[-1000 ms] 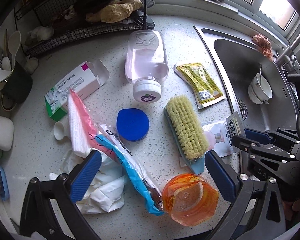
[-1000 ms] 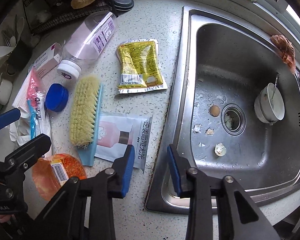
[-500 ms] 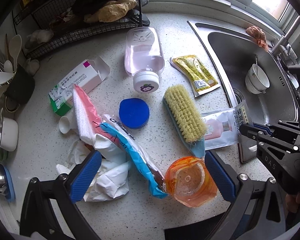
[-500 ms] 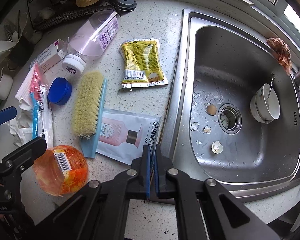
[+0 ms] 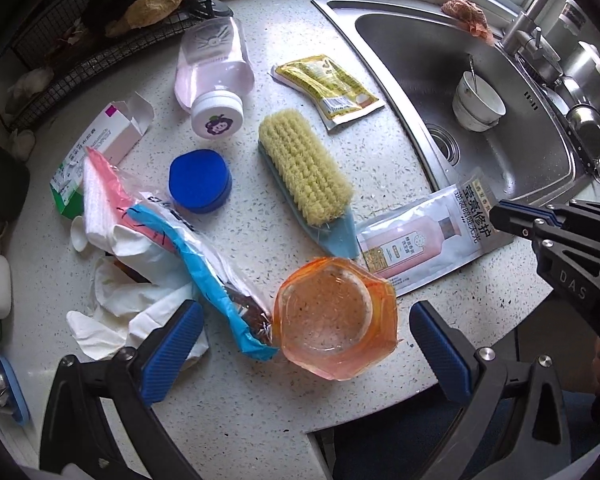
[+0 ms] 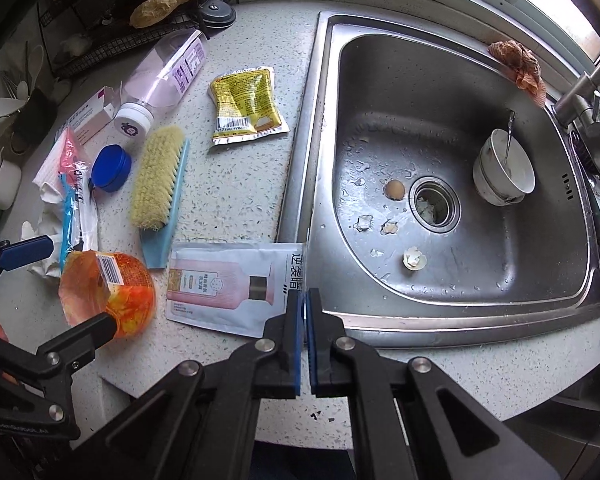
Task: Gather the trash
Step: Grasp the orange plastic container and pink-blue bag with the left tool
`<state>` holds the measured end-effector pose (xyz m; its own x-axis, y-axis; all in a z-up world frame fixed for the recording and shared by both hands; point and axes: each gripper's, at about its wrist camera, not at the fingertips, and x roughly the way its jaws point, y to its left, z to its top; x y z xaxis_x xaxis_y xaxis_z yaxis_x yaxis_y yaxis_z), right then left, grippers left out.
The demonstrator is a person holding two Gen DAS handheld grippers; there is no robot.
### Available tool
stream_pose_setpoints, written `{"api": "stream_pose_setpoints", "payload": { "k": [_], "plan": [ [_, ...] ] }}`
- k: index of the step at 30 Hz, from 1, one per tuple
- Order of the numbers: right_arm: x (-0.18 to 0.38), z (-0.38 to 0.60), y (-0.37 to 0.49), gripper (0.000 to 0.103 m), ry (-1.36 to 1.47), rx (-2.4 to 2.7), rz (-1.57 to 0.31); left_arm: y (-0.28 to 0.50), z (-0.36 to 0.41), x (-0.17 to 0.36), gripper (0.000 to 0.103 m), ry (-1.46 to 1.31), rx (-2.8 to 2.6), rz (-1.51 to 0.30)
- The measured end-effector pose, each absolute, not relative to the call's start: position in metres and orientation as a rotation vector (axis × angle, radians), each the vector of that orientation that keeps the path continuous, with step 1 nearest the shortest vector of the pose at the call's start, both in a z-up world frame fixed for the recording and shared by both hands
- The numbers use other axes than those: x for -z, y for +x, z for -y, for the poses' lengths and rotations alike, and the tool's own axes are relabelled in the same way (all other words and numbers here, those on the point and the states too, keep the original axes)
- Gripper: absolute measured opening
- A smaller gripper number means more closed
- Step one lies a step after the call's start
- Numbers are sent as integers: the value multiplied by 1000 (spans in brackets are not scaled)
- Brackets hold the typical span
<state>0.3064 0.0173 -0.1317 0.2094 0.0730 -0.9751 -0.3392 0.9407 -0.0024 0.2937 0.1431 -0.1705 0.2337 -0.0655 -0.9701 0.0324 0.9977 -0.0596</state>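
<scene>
A white sachet with a pink bottle picture lies at the sink's edge. My right gripper is shut on its corner, and the left wrist view shows that gripper pinching the sachet. My left gripper hangs open over an orange plastic container, one finger on each side and apart from it. Other litter on the counter: a yellow packet, pink and blue wrappers, crumpled white tissue, and an opened medicine box.
A scrubbing brush, a blue lid and a lying pink bottle share the counter. The steel sink holds stacked bowls and eggshell bits. A wire rack stands at the back, cups at the left.
My right gripper's jaws came together on the sachet's corner and the sachet shifted slightly. My left gripper drifted so the orange container now sits more centrally between its open fingers.
</scene>
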Motion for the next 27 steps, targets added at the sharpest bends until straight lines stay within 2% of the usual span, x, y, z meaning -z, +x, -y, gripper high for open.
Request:
{"api": "stream_pose_setpoints", "payload": {
  "k": [2,4,6,10,14,27],
  "plan": [
    [131,-15,306,2,-228,-282,-1329,294,-144,174,103,-51,83,-1336],
    [130,-14,306,2,-223,-275,-1322,295,-142,176,95,-65,98,-1336],
    [128,-11,304,2,-216,-270,-1319,295,-142,179,80,-53,95,-1336],
    [125,-9,301,2,-217,-257,-1310,298,-141,179,72,-83,107,-1331],
    [123,-4,296,1,-198,-243,-1312,300,-136,171,57,-56,103,-1311],
    [69,20,274,1,-143,-302,-1157,281,-110,103,49,-30,61,-1110]
  ]
}}
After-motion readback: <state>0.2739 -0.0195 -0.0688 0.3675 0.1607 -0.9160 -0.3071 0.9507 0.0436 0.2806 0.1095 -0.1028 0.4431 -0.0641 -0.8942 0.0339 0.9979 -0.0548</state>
